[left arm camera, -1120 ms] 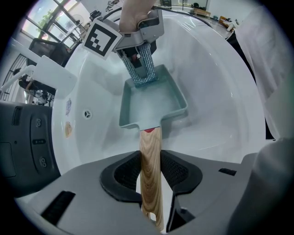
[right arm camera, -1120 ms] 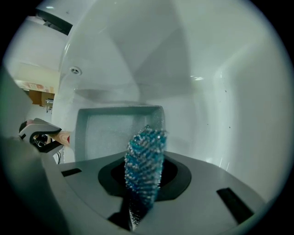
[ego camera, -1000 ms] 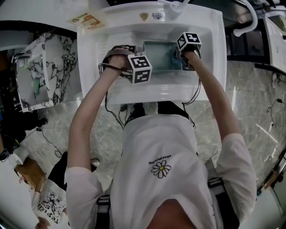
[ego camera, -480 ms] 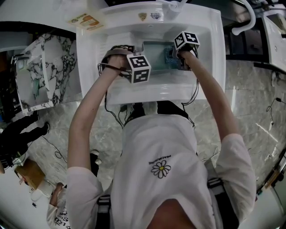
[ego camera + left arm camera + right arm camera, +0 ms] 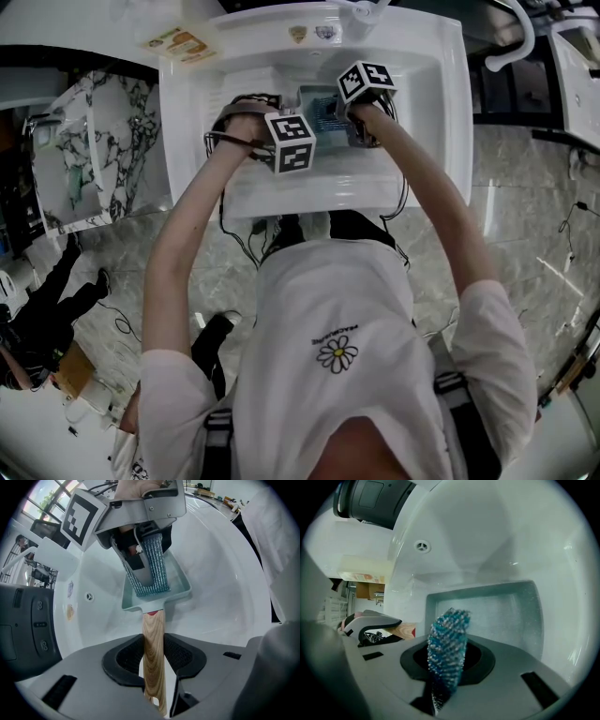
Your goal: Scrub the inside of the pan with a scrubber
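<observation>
Head view | right tongs (image 5: 447, 665) pinching scrubber (image 5: 449, 637), shifted leftward over pan (image 5: 501, 616) | left tongs (image 5: 153, 660) pinching wooden handle (image 5: 153, 632)

A deep white ceramic sink (image 5: 431, 112) fills the top of the head view, and there's its small round overflow fitting (image 5: 422, 545) high on the inner wall. A white faucet (image 5: 370, 11) sits at the back rim, with two little stickers (image 5: 301, 34) just beside it. An orange-and-yellow label (image 5: 183, 42) lies on the white counter (image 5: 94, 23) to the left. Lower down is a grey marble floor (image 5: 525, 216), with a black-veined marble slab (image 5: 84, 150) at left. Black cables (image 5: 103, 300) trail across, and a bystander in dark clothes (image 5: 47, 309) is at lower left.
</observation>
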A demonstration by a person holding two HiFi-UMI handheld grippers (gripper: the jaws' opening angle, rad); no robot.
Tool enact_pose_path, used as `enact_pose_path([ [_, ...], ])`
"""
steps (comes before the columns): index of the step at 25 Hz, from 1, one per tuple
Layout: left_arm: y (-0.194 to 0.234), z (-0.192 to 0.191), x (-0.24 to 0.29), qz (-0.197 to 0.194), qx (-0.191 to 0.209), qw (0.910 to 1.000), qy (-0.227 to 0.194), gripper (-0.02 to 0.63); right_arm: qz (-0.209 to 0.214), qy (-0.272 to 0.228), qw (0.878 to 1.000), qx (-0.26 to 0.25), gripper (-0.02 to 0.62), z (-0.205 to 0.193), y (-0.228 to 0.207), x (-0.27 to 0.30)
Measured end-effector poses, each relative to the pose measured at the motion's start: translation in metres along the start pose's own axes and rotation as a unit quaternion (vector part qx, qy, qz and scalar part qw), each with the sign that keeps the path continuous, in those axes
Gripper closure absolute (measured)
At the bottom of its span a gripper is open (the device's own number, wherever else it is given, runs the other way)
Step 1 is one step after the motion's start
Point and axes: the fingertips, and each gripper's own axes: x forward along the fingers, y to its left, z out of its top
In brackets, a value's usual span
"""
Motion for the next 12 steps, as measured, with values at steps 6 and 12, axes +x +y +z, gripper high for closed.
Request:
enact_pose_path([
  [6, 0.0, 0.0, -0.001, 0.0, 0.0, 1.0, 0.0, 0.465, 0.031, 0.002, 0.999, -0.013, 0.535, -0.004, 0.026, 0.009],
  [12, -0.001, 0.0, 0.0, 0.001, 0.0, 1.0, -0.001, 0.465, 0.032, 0.007, 0.999, -0.033, 0.535, -0.004, 0.029, 0.011],
])
